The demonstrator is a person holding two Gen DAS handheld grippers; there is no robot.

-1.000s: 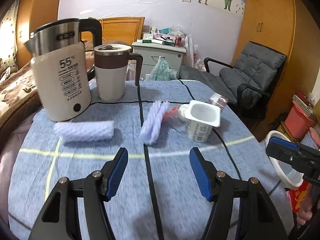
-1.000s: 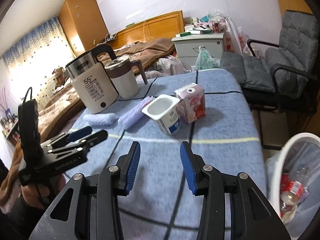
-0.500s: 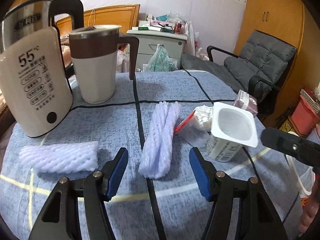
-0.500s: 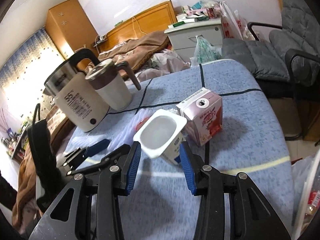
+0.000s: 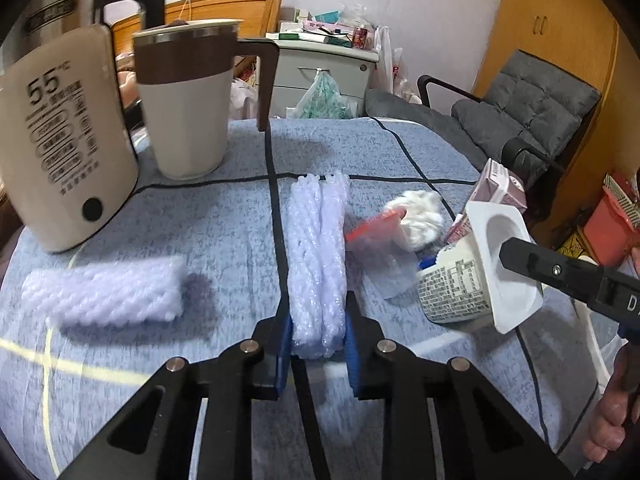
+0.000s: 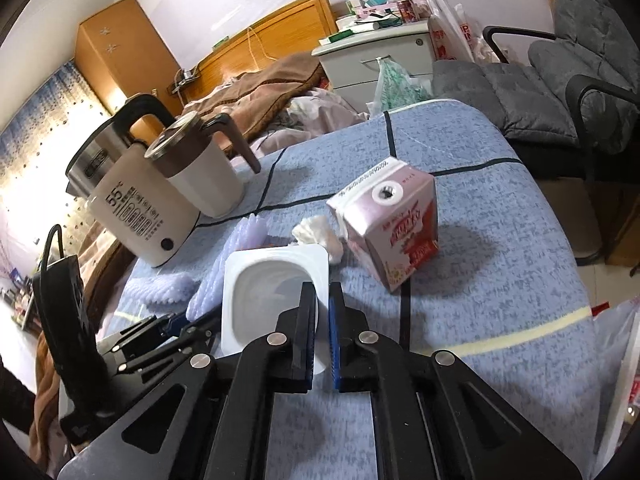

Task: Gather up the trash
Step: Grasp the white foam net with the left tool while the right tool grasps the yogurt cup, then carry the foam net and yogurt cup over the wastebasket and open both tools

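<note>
Left hand-held gripper [image 5: 318, 344] clamped on foam net [image 5: 318, 256] — right hand-held gripper [image 6: 323, 312] pinching yogurt cup [image 6: 268, 280] rim

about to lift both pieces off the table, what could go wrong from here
The right gripper pinches only the thin rim of the yogurt cup, so the cup may swing or slip free. The left gripper squeezes just the near end of the foam net; the rest may droop and drag the zip bag alongside.

Blue-cloth table [image 5: 224, 216] w/ kettle [image 5: 60, 140], mug [image 5: 188, 104], two foam nets, tissue wad [image 5: 420, 216], yogurt cup [image 6: 272, 292], milk carton [image 6: 392, 220]
</note>
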